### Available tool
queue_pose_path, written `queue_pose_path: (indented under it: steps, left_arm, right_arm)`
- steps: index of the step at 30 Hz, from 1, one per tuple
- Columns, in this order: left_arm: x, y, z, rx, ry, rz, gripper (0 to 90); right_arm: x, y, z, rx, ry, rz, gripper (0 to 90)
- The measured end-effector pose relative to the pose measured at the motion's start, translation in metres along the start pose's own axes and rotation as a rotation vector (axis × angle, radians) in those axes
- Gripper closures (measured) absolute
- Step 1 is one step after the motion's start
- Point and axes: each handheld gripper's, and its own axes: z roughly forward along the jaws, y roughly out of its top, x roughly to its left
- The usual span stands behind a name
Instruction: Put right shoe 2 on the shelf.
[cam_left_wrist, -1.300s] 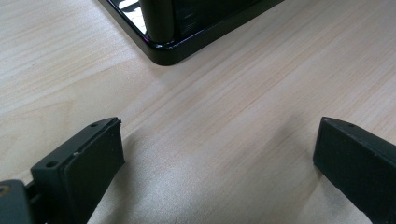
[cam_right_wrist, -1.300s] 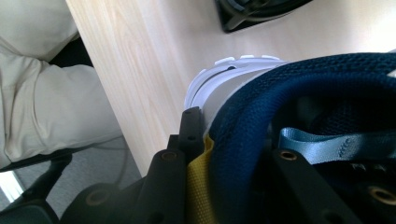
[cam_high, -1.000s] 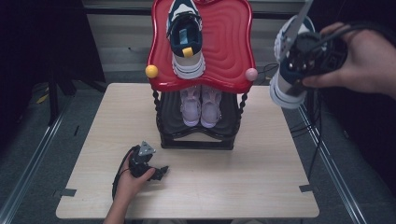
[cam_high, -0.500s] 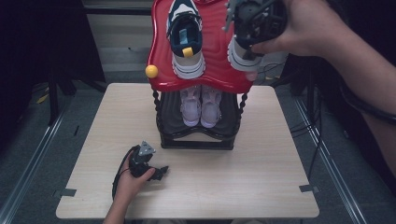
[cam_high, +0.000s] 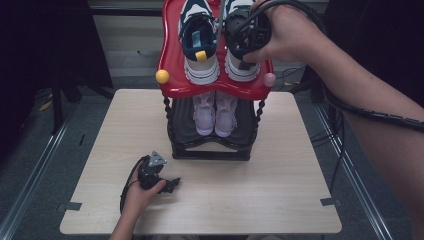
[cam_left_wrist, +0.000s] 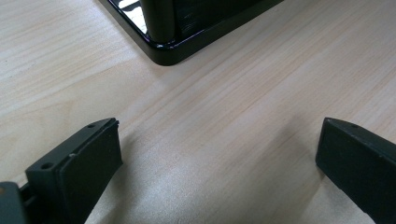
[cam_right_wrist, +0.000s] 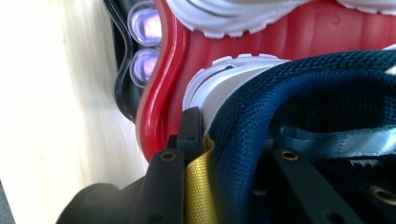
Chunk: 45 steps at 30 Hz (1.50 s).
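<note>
The pale wooden counter carries everything, with a two-tier shoe rack standing at its 12 o'clock edge. The rack's black lower tier holds a pair of pale lilac shoes, toes pointing toward 6 o'clock. Above it sits the red top tray, wavy-rimmed, with a yellow knob at its 8 o'clock corner and a pink knob at its 4 o'clock corner.

On the tray's left half lies a navy and white sneaker with a yellow heel tab. At its 3 o'clock, just beside it, is the matching second sneaker, sole down on the red tray. The right tool is clamped on this sneaker's heel collar. In the right gripper view one jaw lies outside the white heel and the other inside the navy mesh opening, with the yellow pull tab pinched alongside.

The left tool rests on the counter at 7 o'clock of the rack, well apart from the shoes. Its jaws stand wide with bare wood between them, the rack's black base corner ahead at 12 o'clock.
</note>
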Motion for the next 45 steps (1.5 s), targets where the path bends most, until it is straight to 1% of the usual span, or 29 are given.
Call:
queue_pose_path:
  steps: [2, 4, 7, 9, 11, 12, 13, 14, 16, 18, 19, 20, 23, 24, 25, 27, 29, 30, 31, 32, 33, 34, 36, 37, 38, 40, 42, 44, 45]
  left_arm:
    - [0.0, 0.0, 0.0, -0.004, -0.003, 0.001, 0.0]
    - [0.0, 0.0, 0.0, -0.002, -0.004, 0.003, 0.0]
    - [0.001, 0.0, 0.0, -0.002, -0.005, 0.004, 0.0]
    - [0.001, 0.0, 0.0, -0.003, -0.005, 0.004, 0.0]
    - [0.001, 0.0, 0.0, -0.003, -0.006, 0.005, 0.0]
    - [0.001, 0.0, 0.0, -0.003, -0.006, 0.005, 0.0]
    - [0.001, 0.0, 0.0, -0.002, -0.006, 0.005, 0.0]
    - [0.001, 0.0, 0.0, -0.002, -0.006, 0.006, 0.0]
    - [0.001, 0.0, 0.0, -0.002, -0.004, 0.011, 0.0]
    - [0.001, 0.0, 0.0, -0.002, -0.004, 0.01, 0.0]
    - [0.001, 0.0, 0.0, -0.002, -0.006, 0.006, 0.0]
    - [0.001, 0.0, 0.0, -0.002, -0.007, 0.006, 0.0]
    - [0.001, 0.0, 0.0, 0.0, -0.005, 0.007, 0.0]
    - [0.001, 0.0, 0.0, 0.0, -0.006, 0.007, 0.0]
    - [0.001, 0.0, 0.0, 0.0, -0.006, 0.007, 0.0]
    - [0.001, 0.0, 0.0, 0.0, -0.006, 0.007, 0.0]
    - [0.001, 0.0, 0.0, 0.0, -0.005, 0.008, 0.0]
    - [0.001, 0.0, 0.0, -0.001, -0.007, 0.008, 0.0]
    - [0.001, 0.0, 0.0, -0.001, -0.007, 0.008, 0.0]
    - [0.002, 0.0, 0.0, 0.0, -0.007, 0.009, 0.0]
    - [0.002, 0.0, 0.0, 0.001, -0.005, 0.01, 0.0]
    - [0.002, 0.0, 0.0, 0.001, -0.006, 0.009, 0.0]
    - [0.002, 0.0, 0.0, 0.0, -0.006, 0.009, 0.0]
    - [0.002, 0.0, 0.0, 0.0, -0.006, 0.009, 0.0]
    - [0.002, 0.0, 0.0, 0.0, -0.006, 0.009, 0.0]
    - [0.002, 0.0, 0.0, 0.0, -0.006, 0.009, 0.0]
    - [0.002, 0.0, 0.0, 0.0, -0.006, 0.01, 0.0]
    - [0.002, 0.0, 0.0, -0.001, -0.007, 0.009, 0.0]
    - [0.002, 0.0, 0.0, 0.0, -0.006, 0.01, 0.0]
  right_arm:
    - [0.0, 0.002, 0.003, 0.005, -0.002, -0.011, 73.4]
    - [0.0, 0.003, 0.004, -0.002, 0.002, 0.007, 73.0]
    - [-0.001, 0.004, 0.007, -0.022, 0.015, 0.007, 72.9]
    - [0.0, 0.005, 0.008, -0.012, 0.02, 0.009, 72.4]
    - [0.0, 0.006, 0.009, -0.015, 0.022, 0.007, 72.3]
    - [-0.001, 0.006, 0.01, -0.017, 0.02, -0.01, 72.2]
    - [-0.001, 0.005, 0.01, -0.025, 0.019, -0.007, 72.2]
    - [0.0, 0.005, 0.01, -0.021, 0.025, 0.011, 72.2]
    - [-0.002, 0.004, 0.01, -0.036, 0.025, 0.0, 72.1]
    - [-0.003, 0.003, 0.01, -0.038, 0.027, -0.001, 72.0]
    - [-0.002, 0.003, 0.011, -0.041, 0.026, 0.014, 72.1]
    - [-0.002, 0.003, 0.011, -0.052, 0.021, 0.01, 72.0]
    - [-0.004, 0.002, 0.012, -0.057, 0.021, -0.001, 71.5]
    - [-0.004, 0.001, 0.012, -0.063, 0.027, 0.017, 71.1]
    - [-0.005, 0.001, 0.012, -0.065, 0.026, 0.01, 70.3]
    - [-0.005, 0.0, 0.01, -0.065, 0.019, 0.022, 67.9]
    - [-0.006, -0.001, 0.01, -0.065, 0.025, 0.013, 67.5]
    - [-0.005, 0.0, 0.01, -0.067, 0.026, 0.02, 65.8]
    - [-0.005, 0.0, 0.011, -0.071, 0.02, 0.023, 61.8]
    - [-0.006, 0.0, 0.01, -0.07, 0.02, 0.028, 61.3]
    - [-0.006, 0.0, 0.01, -0.076, 0.022, 0.025, 58.6]
    - [-0.006, 0.0, 0.009, -0.08, 0.026, 0.031, 55.8]
    - [-0.005, -0.001, 0.007, -0.092, 0.036, 0.049, 53.9]
    - [-0.005, -0.002, 0.006, -0.096, 0.038, 0.058, 49.8]
    - [-0.006, -0.002, 0.004, -0.1, 0.04, 0.07, 44.9]
    - [-0.007, -0.004, 0.002, -0.115, 0.069, 0.108, 41.3]
    - [-0.008, -0.005, -0.001, -0.126, 0.079, 0.129, 35.3]
    - [-0.009, -0.007, -0.004, -0.135, 0.096, 0.176, 29.9]
    - [-0.01, -0.008, -0.006, -0.133, 0.11, 0.185, 25.4]
